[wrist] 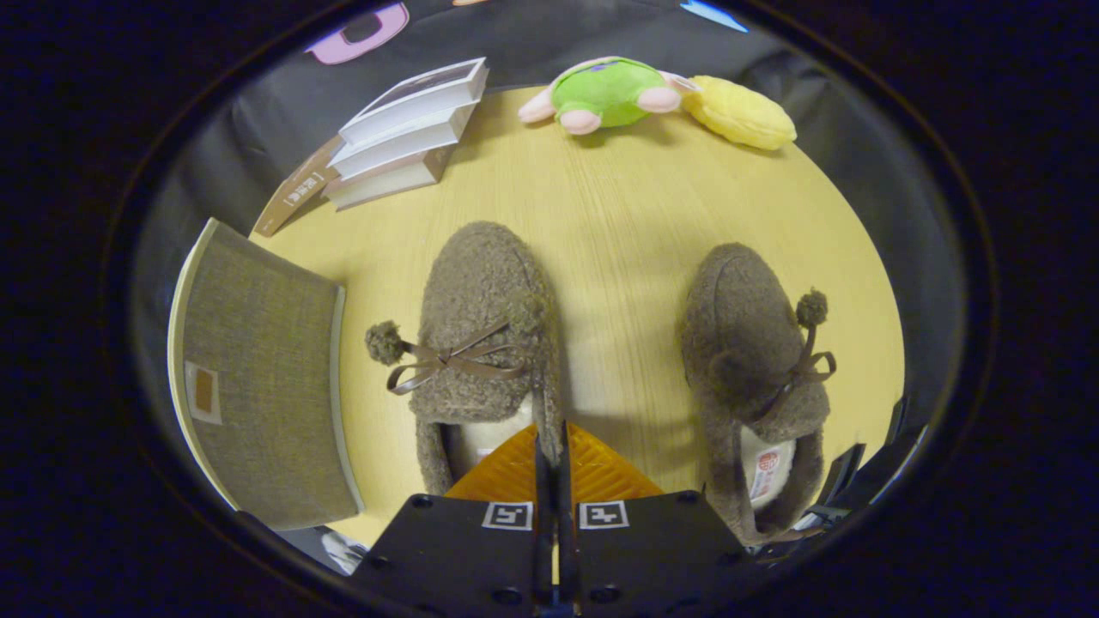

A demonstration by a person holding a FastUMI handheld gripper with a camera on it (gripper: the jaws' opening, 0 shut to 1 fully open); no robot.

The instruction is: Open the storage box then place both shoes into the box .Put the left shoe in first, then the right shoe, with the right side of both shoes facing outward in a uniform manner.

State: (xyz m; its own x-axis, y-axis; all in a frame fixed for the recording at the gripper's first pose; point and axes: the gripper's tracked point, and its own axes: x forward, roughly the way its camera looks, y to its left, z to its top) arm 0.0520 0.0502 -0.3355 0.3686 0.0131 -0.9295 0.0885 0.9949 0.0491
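With its fingers nearly closed on the collar of the left shoe (482, 343), mid-table, the gripper (554, 446) is being held steady; the rim should be pinched firmly before lifting toward the storage box (258, 378) at the table's left edge.

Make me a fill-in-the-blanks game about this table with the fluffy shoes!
The tongs pinch the rim of the ___ nearest the storage box. The table holds ___ fluffy shoes. The green plush toy lies beside a ___ one.
Missing words: shoe, two, yellow.
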